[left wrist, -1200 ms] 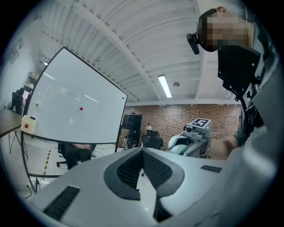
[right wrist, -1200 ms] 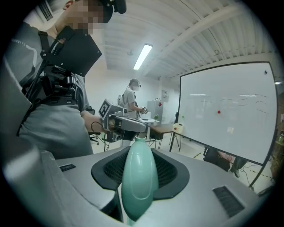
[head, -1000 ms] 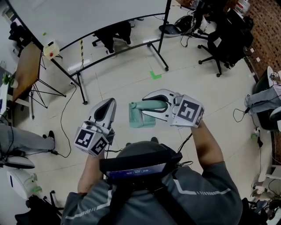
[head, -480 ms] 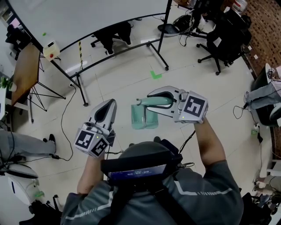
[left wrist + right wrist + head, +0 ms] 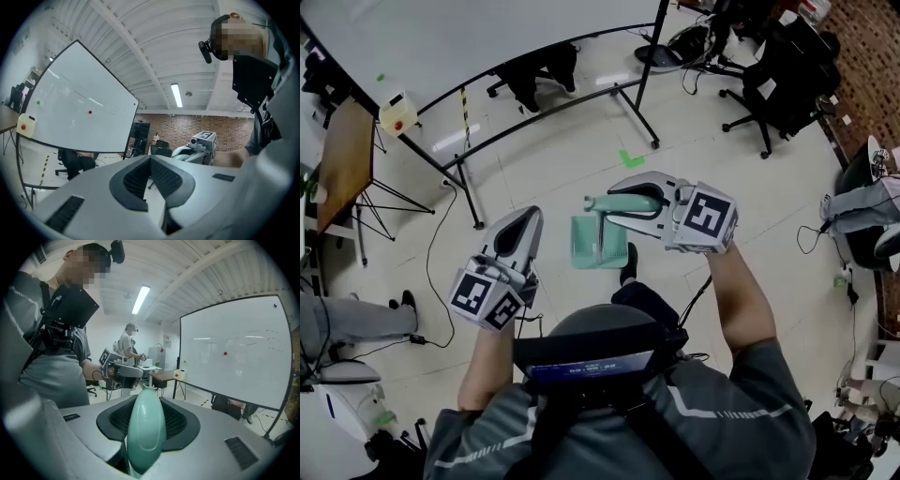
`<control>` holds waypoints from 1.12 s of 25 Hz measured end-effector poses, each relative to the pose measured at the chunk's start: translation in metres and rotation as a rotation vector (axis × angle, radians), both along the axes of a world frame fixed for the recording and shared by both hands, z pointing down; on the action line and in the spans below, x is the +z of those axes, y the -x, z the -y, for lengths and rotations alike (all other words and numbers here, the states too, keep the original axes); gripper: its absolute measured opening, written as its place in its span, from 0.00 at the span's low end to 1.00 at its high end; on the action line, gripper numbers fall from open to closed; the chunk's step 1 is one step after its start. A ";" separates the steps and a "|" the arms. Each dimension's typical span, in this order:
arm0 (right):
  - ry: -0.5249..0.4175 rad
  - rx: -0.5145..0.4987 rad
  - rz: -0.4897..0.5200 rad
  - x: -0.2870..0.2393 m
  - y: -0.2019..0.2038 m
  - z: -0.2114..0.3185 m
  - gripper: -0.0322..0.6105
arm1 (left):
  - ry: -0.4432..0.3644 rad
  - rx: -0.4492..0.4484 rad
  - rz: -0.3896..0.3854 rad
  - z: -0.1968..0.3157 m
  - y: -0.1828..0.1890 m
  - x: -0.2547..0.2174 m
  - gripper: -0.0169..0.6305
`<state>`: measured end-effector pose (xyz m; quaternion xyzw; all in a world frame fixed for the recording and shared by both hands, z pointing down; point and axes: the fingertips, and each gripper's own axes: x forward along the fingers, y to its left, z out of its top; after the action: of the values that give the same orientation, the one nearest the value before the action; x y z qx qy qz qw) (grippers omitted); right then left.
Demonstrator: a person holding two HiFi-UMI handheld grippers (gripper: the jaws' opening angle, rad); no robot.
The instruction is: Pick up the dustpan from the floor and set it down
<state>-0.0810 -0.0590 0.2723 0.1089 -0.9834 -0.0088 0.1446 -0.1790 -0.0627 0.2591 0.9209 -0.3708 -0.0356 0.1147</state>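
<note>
A mint-green dustpan (image 5: 598, 246) hangs in the air above the tiled floor, pan downward. Its handle (image 5: 624, 202) lies between the jaws of my right gripper (image 5: 614, 202), which is shut on it. In the right gripper view the rounded handle (image 5: 146, 427) fills the gap between the dark pads. My left gripper (image 5: 529, 219) is held level at the left, jaws together with nothing between them; in the left gripper view its pads (image 5: 140, 176) meet at the middle. A shoe (image 5: 628, 263) shows just below the pan.
A whiteboard (image 5: 487, 37) on a wheeled stand (image 5: 553, 108) spans the far side. Black office chairs (image 5: 769, 84) stand at the upper right, a wooden table (image 5: 347, 159) at the left. A green tape mark (image 5: 630, 158) and a cable (image 5: 431, 253) lie on the floor.
Both grippers have shifted across the floor as the person steps, the right one still carrying the dustpan. A shoe has come forward under the pan.
</note>
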 end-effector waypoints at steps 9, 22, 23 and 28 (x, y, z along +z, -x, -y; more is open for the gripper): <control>-0.042 -0.156 -0.034 0.010 -0.041 0.137 0.30 | 0.005 -0.201 0.028 0.159 -0.050 0.004 0.06; -0.037 -0.202 -0.078 0.060 -0.060 0.306 0.30 | 0.089 -0.306 0.052 0.301 -0.062 0.046 0.06; -0.032 -0.184 -0.078 0.064 -0.058 0.316 0.30 | 0.095 -0.296 0.050 0.306 -0.059 0.049 0.06; -0.022 -0.145 -0.067 0.076 -0.060 0.348 0.30 | 0.099 -0.281 0.066 0.331 -0.052 0.066 0.06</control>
<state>-0.0213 -0.4072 0.3486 0.0386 -0.9832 -0.0338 0.1753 -0.1271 -0.3941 0.3248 0.8539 -0.5008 -0.0027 0.1417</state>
